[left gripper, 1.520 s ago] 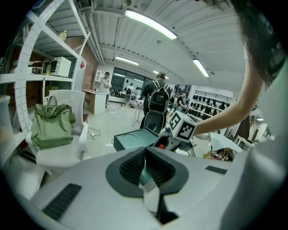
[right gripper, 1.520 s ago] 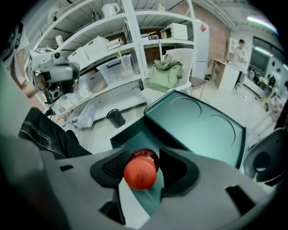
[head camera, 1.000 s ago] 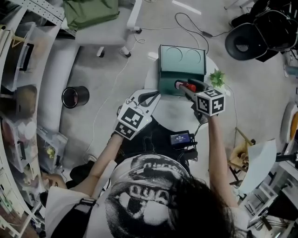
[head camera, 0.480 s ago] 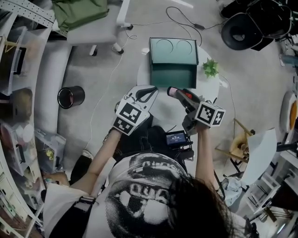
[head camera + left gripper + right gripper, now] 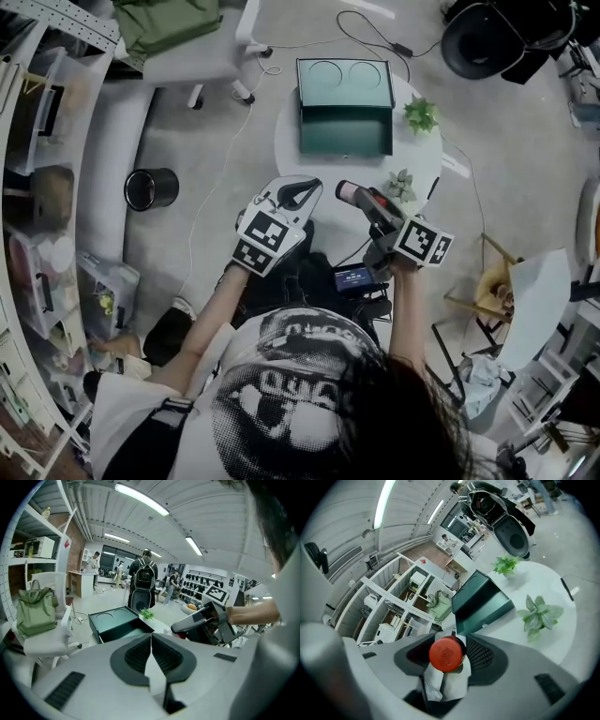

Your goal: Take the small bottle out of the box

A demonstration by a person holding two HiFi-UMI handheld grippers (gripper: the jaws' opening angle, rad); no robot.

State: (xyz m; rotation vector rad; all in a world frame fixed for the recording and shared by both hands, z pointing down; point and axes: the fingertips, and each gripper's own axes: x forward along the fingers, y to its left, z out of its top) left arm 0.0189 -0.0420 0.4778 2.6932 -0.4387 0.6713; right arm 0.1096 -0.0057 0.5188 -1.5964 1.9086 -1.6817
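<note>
The small bottle's red cap [image 5: 446,654] shows between the jaws of my right gripper [image 5: 446,657], which is shut on it. In the head view the right gripper [image 5: 349,192] hangs over the near edge of the white round table [image 5: 417,155], well short of the box. The dark green box [image 5: 345,131] lies open at the table's far side, its lid folded back; its inside looks empty. My left gripper [image 5: 305,190] is shut on nothing, level with the right one and off the table's left edge. In the left gripper view its pads [image 5: 140,651] meet, and the box [image 5: 117,623] lies beyond.
Two small green plants [image 5: 421,114] [image 5: 400,185] stand on the table's right half. A black bin [image 5: 151,189] sits on the floor at left, next to shelving [image 5: 37,187]. A chair with a green bag [image 5: 178,28] is at top left. A small black screen device [image 5: 354,278] hangs by the person's lap.
My right gripper has drawn back from the box toward the person with the bottle in it. The left gripper has hardly moved.
</note>
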